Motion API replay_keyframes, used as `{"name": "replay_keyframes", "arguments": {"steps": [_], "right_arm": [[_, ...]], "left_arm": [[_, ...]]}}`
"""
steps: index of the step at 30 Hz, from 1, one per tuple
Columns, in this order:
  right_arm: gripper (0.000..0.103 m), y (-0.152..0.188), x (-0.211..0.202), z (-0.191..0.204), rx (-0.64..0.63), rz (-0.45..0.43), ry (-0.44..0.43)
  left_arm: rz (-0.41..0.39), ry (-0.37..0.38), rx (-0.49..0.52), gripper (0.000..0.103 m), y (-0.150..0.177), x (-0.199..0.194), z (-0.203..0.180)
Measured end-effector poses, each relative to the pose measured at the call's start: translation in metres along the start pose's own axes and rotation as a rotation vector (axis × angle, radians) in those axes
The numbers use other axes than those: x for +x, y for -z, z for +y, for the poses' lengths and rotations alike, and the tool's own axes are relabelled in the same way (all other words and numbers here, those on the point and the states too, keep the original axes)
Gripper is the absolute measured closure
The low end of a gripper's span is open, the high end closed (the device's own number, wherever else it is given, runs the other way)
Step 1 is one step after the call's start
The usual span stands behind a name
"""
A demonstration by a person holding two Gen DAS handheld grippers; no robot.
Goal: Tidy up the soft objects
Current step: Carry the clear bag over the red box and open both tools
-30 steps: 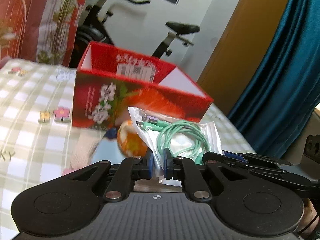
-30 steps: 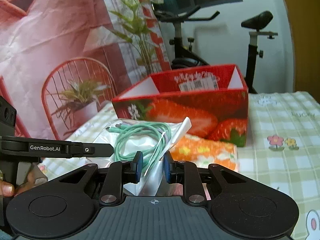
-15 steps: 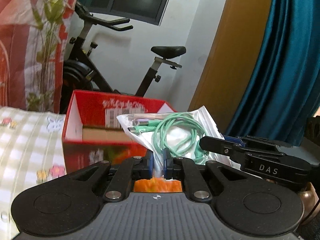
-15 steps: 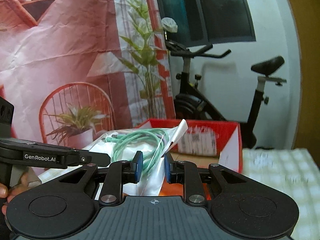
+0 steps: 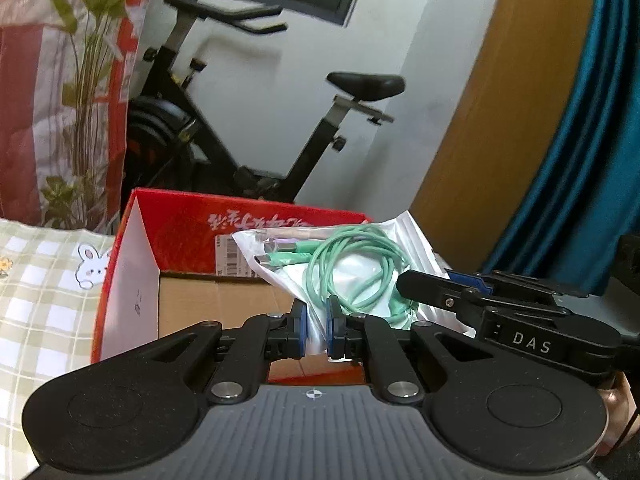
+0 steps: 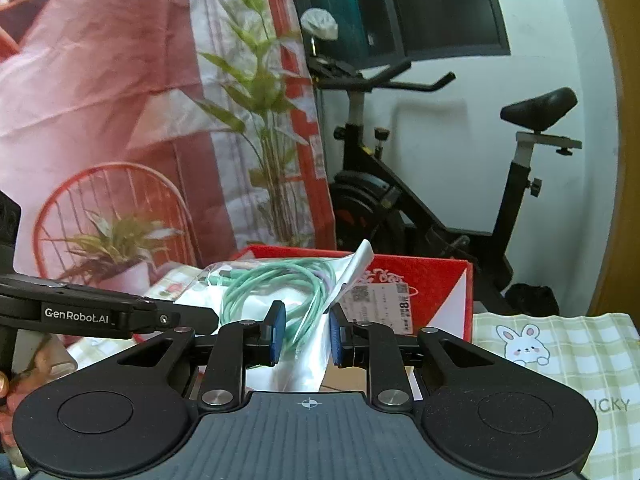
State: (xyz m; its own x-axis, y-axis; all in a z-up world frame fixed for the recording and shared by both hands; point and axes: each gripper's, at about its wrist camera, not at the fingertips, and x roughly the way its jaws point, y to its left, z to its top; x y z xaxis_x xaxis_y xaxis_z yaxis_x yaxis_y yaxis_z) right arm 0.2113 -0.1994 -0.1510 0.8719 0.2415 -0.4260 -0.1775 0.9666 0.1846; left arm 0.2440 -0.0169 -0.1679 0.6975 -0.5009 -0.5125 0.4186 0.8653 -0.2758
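Note:
A clear plastic bag [image 5: 360, 280] holding a coiled green cable [image 5: 352, 252] hangs in the air over the open red strawberry box [image 5: 180, 224]. My left gripper [image 5: 316, 328] is shut on the bag's near edge. In the left wrist view my right gripper [image 5: 436, 294] reaches in from the right and pinches the same bag. The right wrist view shows the bag [image 6: 260, 292] bunched between the blue pads of my right gripper [image 6: 306, 334], which is shut on it. There my left gripper [image 6: 168, 317] comes in from the left. The box [image 6: 432, 280] lies just beyond, with its brown cardboard floor bare.
The box stands on a green checked tablecloth [image 5: 40, 304] with rabbit prints [image 6: 524, 344]. An exercise bike [image 6: 400, 200] stands behind the table against a white wall. A printed red backdrop [image 6: 100, 120] fills the left, a teal curtain [image 5: 580, 160] the right. A hand [image 6: 24, 364] grips each handle.
Both grippers carried the bag up and forward from the tabletop to above the box. The orange floral item in front of the box has dropped out of view. The box's inside now shows.

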Motion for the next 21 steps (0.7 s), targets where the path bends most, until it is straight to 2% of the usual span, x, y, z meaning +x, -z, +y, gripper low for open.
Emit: {"name": "replay_keyframes", "arguments": {"steps": [4,13,16,21], "right_arm": [[0.082,-0.001,0.025,-0.010,0.019,0.043,0.017],[0.081,0.008,0.059,-0.023,0.032,0.143,0.065],[0.074,0.012,0.060,-0.020,0.013,0.163,0.114],[0.071,0.011,0.049,-0.018,-0.015,0.149,0.152]], "left_arm": [[0.041,-0.020,-0.030,0.093,-0.005,0.018,0.007],[0.119,-0.056,-0.027,0.092,0.002,0.038,0.007],[0.109,-0.088,-0.008,0.088,0.004,0.035,0.008],[0.105,-0.133,0.028,0.077,0.005,0.024,0.010]]}}
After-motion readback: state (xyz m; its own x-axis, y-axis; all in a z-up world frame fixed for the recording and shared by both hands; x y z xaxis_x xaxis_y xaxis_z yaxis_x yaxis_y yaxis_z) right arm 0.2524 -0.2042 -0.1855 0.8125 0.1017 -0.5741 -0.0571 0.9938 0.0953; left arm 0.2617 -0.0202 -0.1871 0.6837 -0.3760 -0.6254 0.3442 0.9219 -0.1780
